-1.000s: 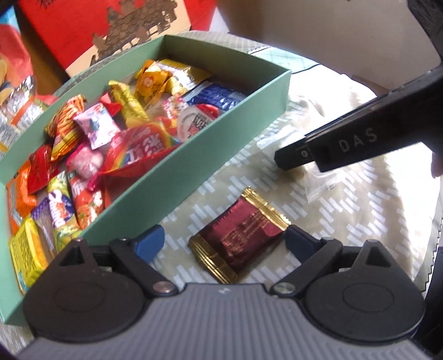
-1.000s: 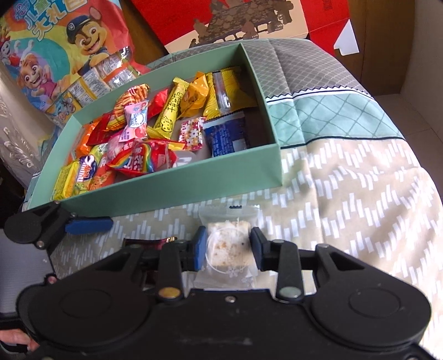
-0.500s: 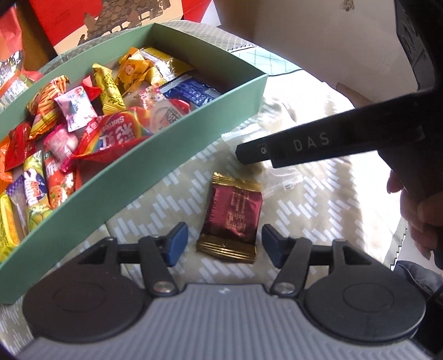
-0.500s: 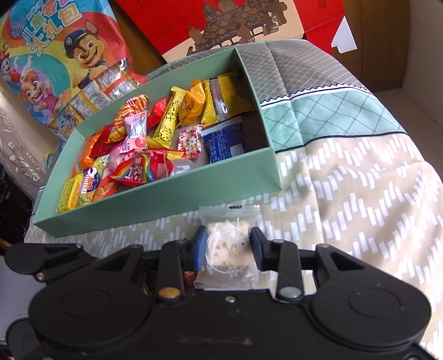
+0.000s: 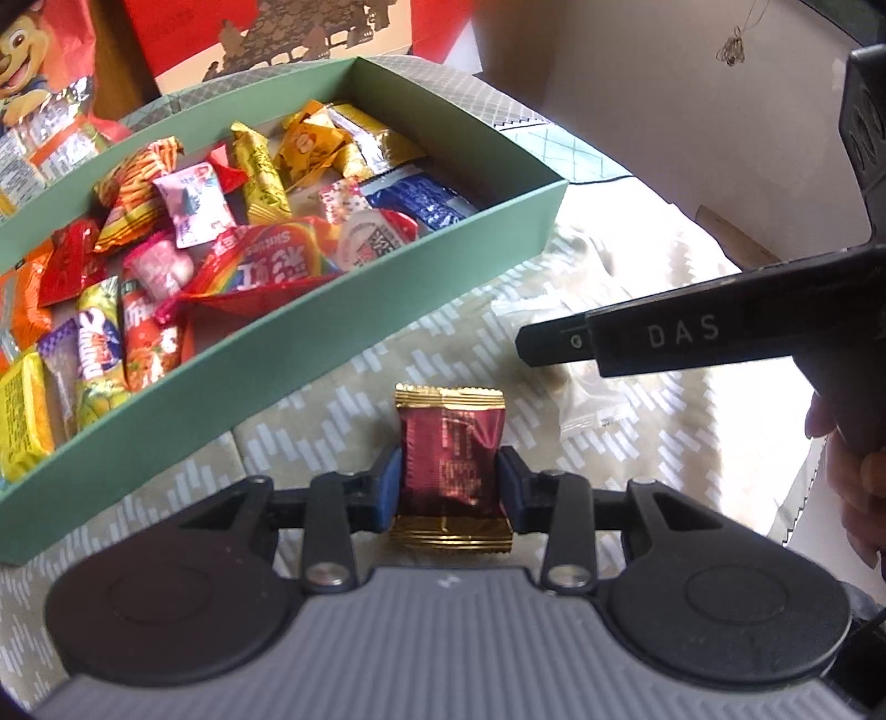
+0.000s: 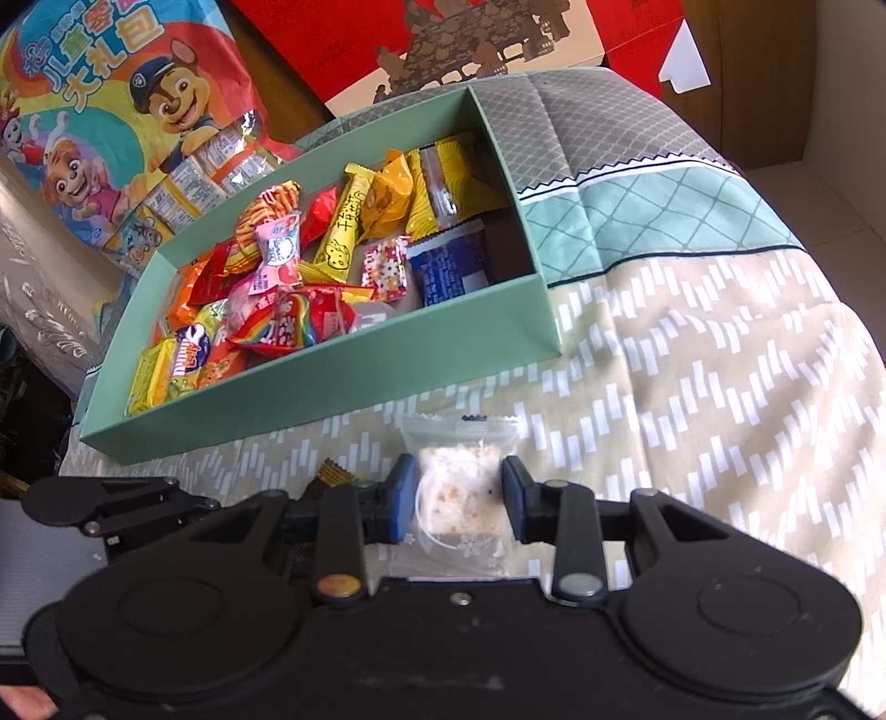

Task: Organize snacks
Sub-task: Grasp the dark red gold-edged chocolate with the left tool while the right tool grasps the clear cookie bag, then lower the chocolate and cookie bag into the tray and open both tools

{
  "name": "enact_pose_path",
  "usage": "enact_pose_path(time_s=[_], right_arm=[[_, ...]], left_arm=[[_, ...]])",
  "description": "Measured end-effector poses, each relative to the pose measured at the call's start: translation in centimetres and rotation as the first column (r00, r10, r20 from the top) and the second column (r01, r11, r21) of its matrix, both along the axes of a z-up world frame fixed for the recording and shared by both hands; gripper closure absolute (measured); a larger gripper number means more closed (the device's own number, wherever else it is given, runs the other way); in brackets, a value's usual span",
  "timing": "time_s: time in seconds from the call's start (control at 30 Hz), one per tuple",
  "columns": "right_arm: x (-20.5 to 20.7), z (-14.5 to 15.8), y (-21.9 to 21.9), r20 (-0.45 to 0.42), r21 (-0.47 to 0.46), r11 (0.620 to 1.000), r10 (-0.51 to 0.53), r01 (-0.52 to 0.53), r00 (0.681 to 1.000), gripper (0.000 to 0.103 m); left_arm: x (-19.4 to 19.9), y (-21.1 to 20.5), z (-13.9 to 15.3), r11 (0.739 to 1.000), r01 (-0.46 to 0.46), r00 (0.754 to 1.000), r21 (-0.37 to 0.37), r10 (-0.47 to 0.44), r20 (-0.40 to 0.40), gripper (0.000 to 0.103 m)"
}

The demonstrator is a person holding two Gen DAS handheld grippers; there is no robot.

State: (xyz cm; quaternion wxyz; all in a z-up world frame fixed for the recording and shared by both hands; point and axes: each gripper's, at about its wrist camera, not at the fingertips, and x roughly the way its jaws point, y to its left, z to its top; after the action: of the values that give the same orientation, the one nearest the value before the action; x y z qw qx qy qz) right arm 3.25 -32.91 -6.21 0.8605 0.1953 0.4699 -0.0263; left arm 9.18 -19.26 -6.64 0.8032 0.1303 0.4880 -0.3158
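Two close, downward-tilted wrist views, both sharing the green box (image 5: 343, 354) (image 6: 354, 376).

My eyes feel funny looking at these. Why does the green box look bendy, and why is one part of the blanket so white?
Left wrist view: the fisheye lens bows the green box, and sunlight washes out the blanket at right. Right wrist view: the same box looks straighter, the light is even, and the red boxes behind are soft.

Green box (image 6: 343, 382); maroon-gold wrapper (image 5: 451, 459); beige cloth (image 6: 692, 387), white dashes.
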Motion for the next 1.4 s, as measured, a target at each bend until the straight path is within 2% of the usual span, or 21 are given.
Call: enact_pose_path(time_s=[0.13,0.17,0.23,0.37,0.43,0.57,0.73,0.8,0.87,0.93,0.97,1.13,1.4], right_arm=[[-0.2,1.2,0.5,0.016,-0.003,1.0,0.021,-0.021,1.0,0.071],[-0.2,1.5,0.6,0.022,-0.002,1.0,0.026,-0.026,0.999,0.074],[-0.1,2.4,0.8,0.038,-0.001,0.999,0.035,-0.035,0.999,0.075],[0.4,3.6,1.5,0.053,-0.046,0.997,0.064,-0.061,0.997,0.075],[0.9,3.0,1.6,0.017,-0.05,0.995,0.083,-0.082,0.996,0.075],[0.6,0.5,1.6,-0.052,-0.042,0.999,0.025,-0.027,0.998,0.072],[0.7,-0.5,2.8,-0.037,-0.066,0.998,0.017,-0.019,0.999,0.057],[1.0,-0.6,3.7,-0.035,-0.082,0.996,0.039,-0.042,0.999,0.04],[1.0,-0.7,4.8,-0.03,-0.134,0.989,0.058,-0.061,0.998,0.038],[1.2,-0.7,5.7,-0.028,-0.205,0.975,0.078,-0.082,0.997,0.05],[1.0,-0.6,5.7,-0.026,-0.231,0.969,0.087,-0.09,0.996,0.069],[0.6,0.4,4.6,-0.018,-0.193,0.977,0.087,-0.089,0.996,0.072],[0.3,5.6,1.7,0.098,-0.134,0.99,0.056,-0.043,0.994,0.072]], left_arm=[[-0.3,1.7,1.7,0.998,-0.04,0.999,-0.049,0.041,0.01,0.067],[-0.3,2.2,2.2,0.997,-0.055,0.998,-0.062,0.056,0.013,0.067],[0.0,3.0,3.2,0.992,-0.085,0.996,-0.092,0.086,0.016,0.067],[0.8,4.3,4.8,0.984,-0.124,0.991,-0.132,0.13,0.041,0.067],[1.0,4.8,4.8,0.981,-0.135,0.989,-0.136,0.141,0.035,0.067],[0.7,5.3,4.2,0.98,-0.15,0.988,-0.13,0.154,0.019,0.067],[0.7,5.9,3.6,0.976,-0.177,0.984,-0.124,0.178,0.001,0.067],[0.9,6.0,3.6,0.974,-0.185,0.982,-0.128,0.187,0.001,0.067],[0.9,6.1,3.6,0.973,-0.192,0.981,-0.132,0.194,0.001,0.067],[1.0,6.1,3.6,0.972,-0.196,0.98,-0.133,0.198,-0.001,0.067],[1.0,6.1,3.6,0.971,-0.196,0.98,-0.133,0.198,0.0,0.067],[1.0,6.1,3.8,0.97,-0.199,0.98,-0.144,0.201,0.001,0.067],[2.6,6.9,6.0,0.954,-0.23,0.97,-0.19,0.242,0.04,0.067]])
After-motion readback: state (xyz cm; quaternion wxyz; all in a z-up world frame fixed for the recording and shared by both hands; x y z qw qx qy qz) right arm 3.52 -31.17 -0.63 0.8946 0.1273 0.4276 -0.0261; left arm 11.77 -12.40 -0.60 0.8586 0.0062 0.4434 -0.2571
